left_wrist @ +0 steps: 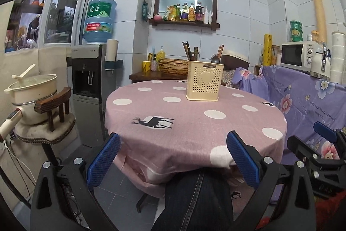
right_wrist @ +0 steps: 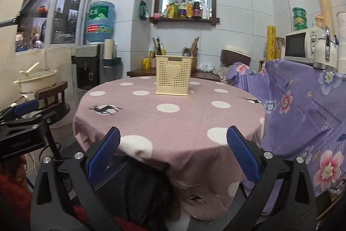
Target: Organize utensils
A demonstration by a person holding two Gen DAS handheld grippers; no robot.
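**A:** How do the jaws stand?

**B:** The left gripper (left_wrist: 173, 157) and the right gripper (right_wrist: 173, 155) both have jaws spread wide, holding nothing, low at the near edge of the round pink polka-dot tabletop (left_wrist: 194, 129).

**A:** And the utensils?

**B:** A cream perforated plastic utensil holder (left_wrist: 205, 81) stands upright at the far side; a metal spoon (left_wrist: 214, 58) and wooden chopsticks (left_wrist: 187, 49) stick up from it. No loose utensils show, so this fits either sorting finished or none brought out.
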